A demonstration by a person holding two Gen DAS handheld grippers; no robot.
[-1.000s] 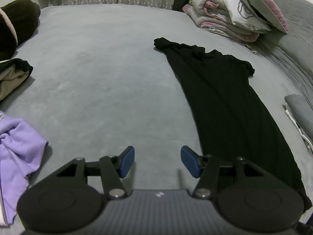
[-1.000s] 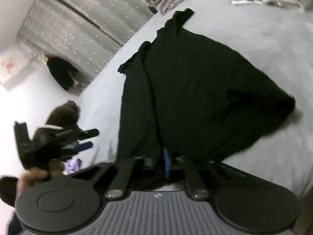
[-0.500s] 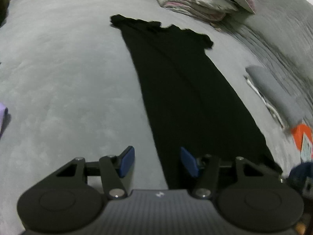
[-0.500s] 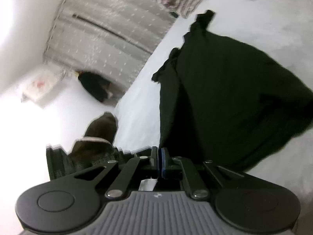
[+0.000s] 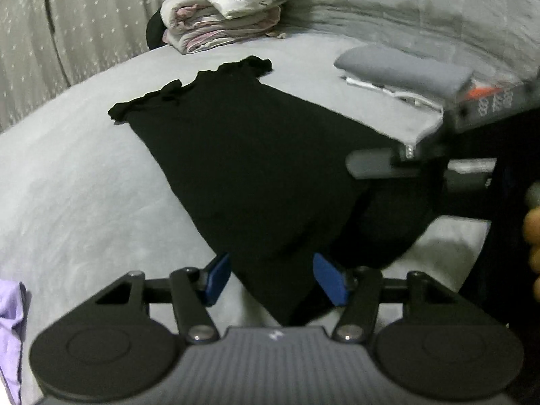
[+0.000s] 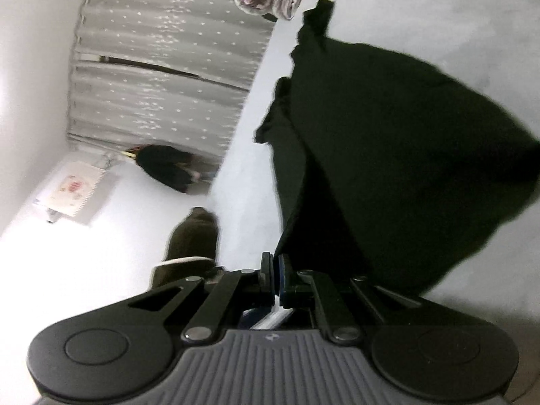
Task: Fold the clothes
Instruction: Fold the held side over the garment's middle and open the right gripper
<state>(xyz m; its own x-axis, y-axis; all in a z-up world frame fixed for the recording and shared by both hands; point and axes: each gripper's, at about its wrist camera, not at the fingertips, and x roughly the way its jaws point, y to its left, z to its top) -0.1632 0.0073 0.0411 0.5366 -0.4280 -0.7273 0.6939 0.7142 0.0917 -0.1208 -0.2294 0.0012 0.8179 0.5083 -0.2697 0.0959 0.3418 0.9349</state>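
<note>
A long black dress (image 5: 243,155) lies stretched out on the grey bed (image 5: 84,185), neckline far, hem near. My left gripper (image 5: 271,278) hovers over the near hem corner. Its jaws are opening, the fabric lies between the blue pads (image 5: 216,276), and they do not press on it. At the right of the left wrist view my right gripper (image 5: 357,165) holds the other hem corner lifted off the bed. In the right wrist view the right gripper (image 6: 276,276) is shut, with the black dress (image 6: 388,155) hanging from its pads.
Folded bedding (image 5: 226,13) is stacked at the head of the bed. A folded grey garment (image 5: 405,71) lies to the dress's right, and a purple garment (image 5: 10,320) at the near left. A hand's fingers (image 5: 533,236) show at the right edge. A curtain (image 6: 162,67) hangs behind the bed.
My left gripper has swung right to the dress's near hem corner, and its view has rolled. The right jaws have shut on the hem.
</note>
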